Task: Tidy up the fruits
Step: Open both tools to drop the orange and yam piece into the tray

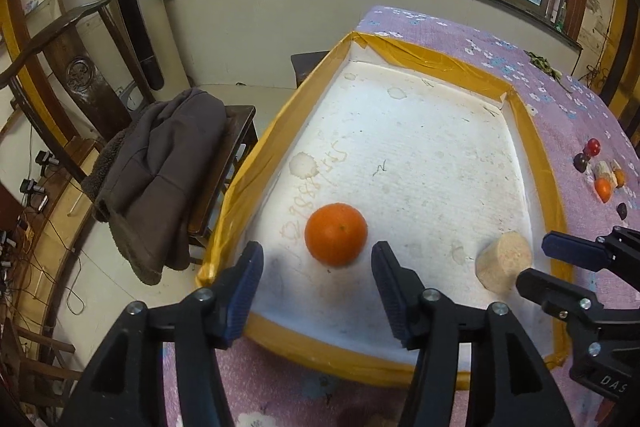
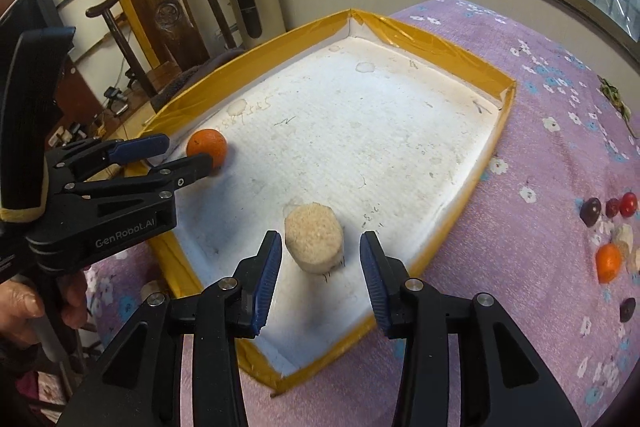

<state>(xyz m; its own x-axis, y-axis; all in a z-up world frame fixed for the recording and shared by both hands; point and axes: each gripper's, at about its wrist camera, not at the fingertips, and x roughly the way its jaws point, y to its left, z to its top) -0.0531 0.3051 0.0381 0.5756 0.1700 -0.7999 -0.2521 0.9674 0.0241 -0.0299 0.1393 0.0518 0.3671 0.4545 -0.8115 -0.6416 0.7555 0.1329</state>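
Note:
A round orange [image 1: 336, 234] lies on the floor of a white foam tray with a yellow taped rim [image 1: 400, 47]. My left gripper [image 1: 317, 267] is open, its blue pads standing on either side of the orange's near end without touching it. A beige round slice [image 2: 314, 243] sits near the front of the tray [image 2: 420, 35]. My right gripper [image 2: 321, 247] is open around it, with a gap at each pad. In the right wrist view the left gripper [image 2: 188, 151] reaches the orange [image 2: 210, 145] from the left. In the left wrist view the right gripper [image 1: 534, 259] is beside the slice [image 1: 504, 261].
The tray rests on a purple flowered cloth [image 2: 540, 155]. Several small fruits, red, dark and orange [image 2: 608, 227], lie on the cloth to the tray's right [image 1: 600, 171]. A wooden chair with a brown jacket [image 1: 160, 167] stands left of the table. A hand [image 2: 24, 303] holds the left gripper's handle.

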